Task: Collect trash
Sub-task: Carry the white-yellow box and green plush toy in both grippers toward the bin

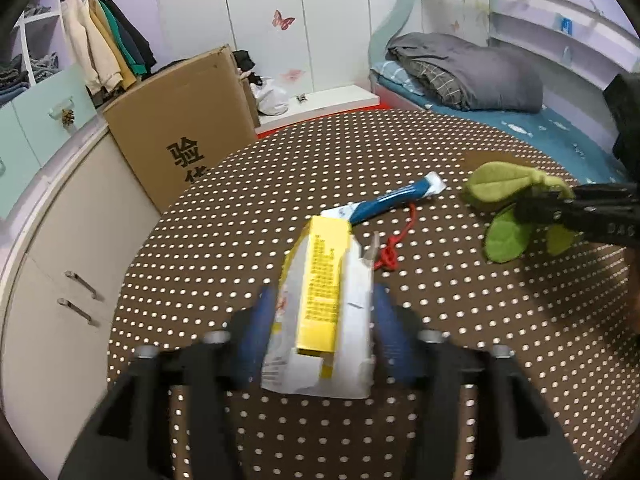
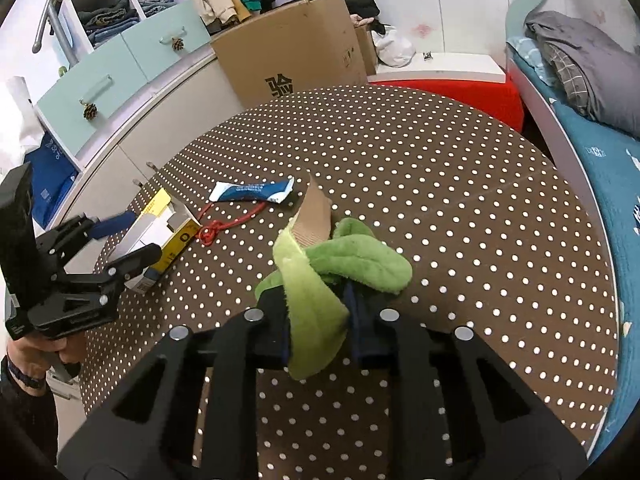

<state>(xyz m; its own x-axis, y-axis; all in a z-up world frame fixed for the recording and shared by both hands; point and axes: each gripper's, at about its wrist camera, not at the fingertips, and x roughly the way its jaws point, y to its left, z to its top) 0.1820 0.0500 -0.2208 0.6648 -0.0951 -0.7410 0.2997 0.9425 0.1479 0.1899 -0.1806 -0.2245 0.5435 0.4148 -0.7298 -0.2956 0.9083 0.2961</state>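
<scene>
My left gripper (image 1: 320, 312) is shut on a torn yellow and white carton (image 1: 322, 292) and holds it over the brown dotted table (image 1: 480, 340); it also shows in the right wrist view (image 2: 156, 232). My right gripper (image 2: 320, 320) is shut on a green felt leaf piece (image 2: 340, 264), also seen in the left wrist view (image 1: 504, 200). A blue and white wrapper (image 1: 384, 200) and a knotted red string (image 1: 390, 256) lie on the table beyond the carton. A brown cardboard scrap (image 2: 316, 208) shows behind the green leaves.
A large cardboard box (image 1: 180, 128) stands past the table's far left edge, next to white cabinets (image 1: 72, 260). A bed with grey bedding (image 1: 472, 72) lies at the right. A red surface (image 2: 460, 96) is behind the table.
</scene>
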